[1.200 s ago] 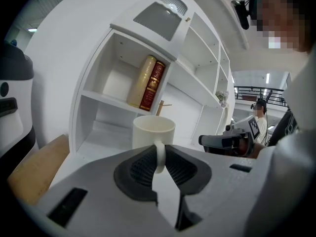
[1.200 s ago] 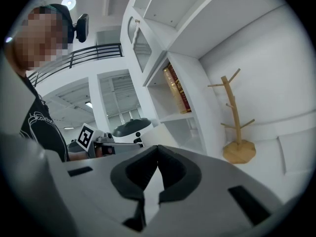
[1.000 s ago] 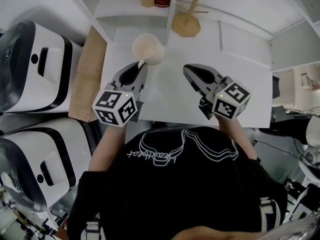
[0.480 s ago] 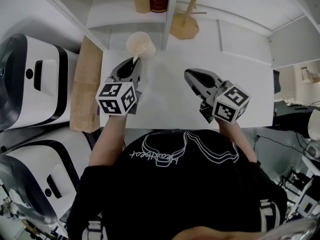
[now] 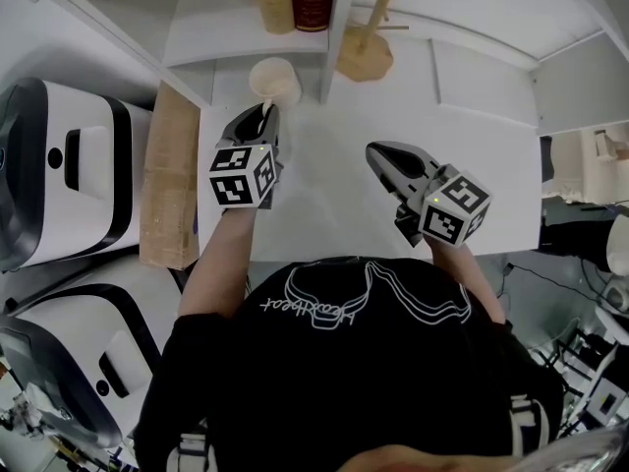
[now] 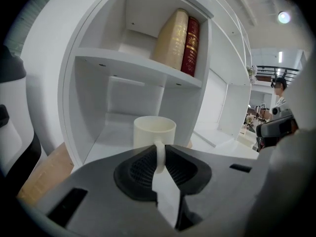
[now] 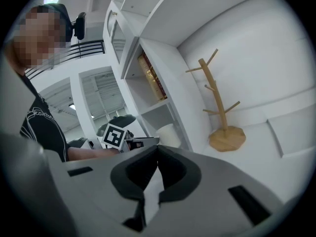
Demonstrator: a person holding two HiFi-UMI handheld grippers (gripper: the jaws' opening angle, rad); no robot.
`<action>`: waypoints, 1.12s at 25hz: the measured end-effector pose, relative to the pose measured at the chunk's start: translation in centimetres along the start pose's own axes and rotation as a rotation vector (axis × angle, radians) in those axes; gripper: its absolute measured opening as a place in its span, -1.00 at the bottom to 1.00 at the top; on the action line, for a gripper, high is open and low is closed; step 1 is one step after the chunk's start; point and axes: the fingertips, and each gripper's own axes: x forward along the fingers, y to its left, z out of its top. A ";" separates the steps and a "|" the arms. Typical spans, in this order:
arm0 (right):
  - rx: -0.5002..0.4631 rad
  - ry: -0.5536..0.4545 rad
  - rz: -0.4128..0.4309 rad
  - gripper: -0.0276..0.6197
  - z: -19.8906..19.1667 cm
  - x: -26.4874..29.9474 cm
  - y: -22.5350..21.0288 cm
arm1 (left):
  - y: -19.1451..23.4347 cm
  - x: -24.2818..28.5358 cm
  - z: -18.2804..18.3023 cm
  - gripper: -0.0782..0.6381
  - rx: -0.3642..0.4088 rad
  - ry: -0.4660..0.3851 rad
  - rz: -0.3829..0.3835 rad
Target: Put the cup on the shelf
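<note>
White tabletop [image 5: 329, 205] fills the middle of the head view, with a white shelf unit [image 5: 226, 28] at 11 o'clock. Over the last second the left gripper [image 5: 265, 116] has carried the cream cup [image 5: 274, 79] away from the person, toward 12 o'clock. The cup now sits right at the mouth of the shelf's lower bay [image 6: 113, 107] instead of out over the open table. Judging by this, the placing step is close, with only a short push inward and a release left.

In the left gripper view, the left gripper's [image 6: 159, 157] jaws are clamped narrowly on the cup's handle [image 6: 159, 154], pads pressing on both sides. The cup [image 6: 154, 131] stands upright just beyond the fingertips. Its base is hidden, so whether it touches a surface cannot be told.

The right gripper [image 5: 375, 150], at 3 o'clock of the left one, has hardly moved. Its jaws [image 7: 158, 149] are closed together with nothing between them.

Farther out, a cream book [image 6: 170, 38] and a dark red book [image 6: 191, 46] stand on the board above the bay. A wooden mug tree [image 5: 366, 47] stands at 1 o'clock of the cup.
</note>
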 end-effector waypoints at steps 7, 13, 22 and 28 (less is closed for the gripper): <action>0.006 0.004 -0.017 -0.90 -0.1 0.2 -0.6 | 0.8 2.0 -0.4 -0.63 0.043 0.016 0.026; 0.007 0.007 -0.034 -0.90 -0.3 -0.2 -1.1 | 1.4 3.6 -1.3 -0.63 0.084 0.037 0.058; 0.019 0.009 -0.060 -0.90 -0.3 -0.8 -1.7 | 1.9 5.2 -2.0 -0.63 0.107 0.044 0.088; 0.018 0.005 -0.062 -0.90 0.1 -1.0 -1.7 | 2.0 5.9 -2.1 -0.63 0.105 0.053 0.100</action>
